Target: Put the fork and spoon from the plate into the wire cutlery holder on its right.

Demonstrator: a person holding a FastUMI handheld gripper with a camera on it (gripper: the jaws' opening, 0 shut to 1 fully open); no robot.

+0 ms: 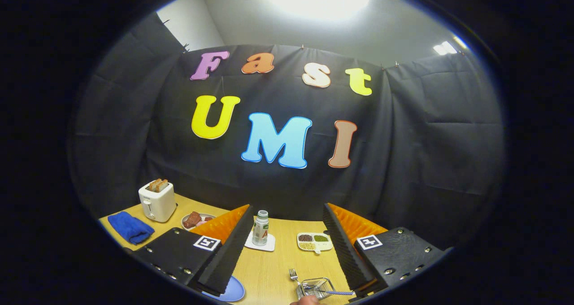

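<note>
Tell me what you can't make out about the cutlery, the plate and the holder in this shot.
- Blue plate, gripper view: mostly hidden behind one finger, so what lies on it is unknown.
- Wire cutlery holder: small and low; a fork stands at it, a spoon can't be told.
- Fingertip of a person: cut off by the edge.
- Gripper: open, holding nothing.

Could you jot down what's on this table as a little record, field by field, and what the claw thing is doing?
gripper: fingers wide open, holding nothing
between the fingers: bottle on a white mat; sectioned dish of seeds
near the finger bases: wire holder with a fork at its side; blue plate
far side: toaster with toast; blue cloth; small food plate
person: fingertip by the holder
</note>
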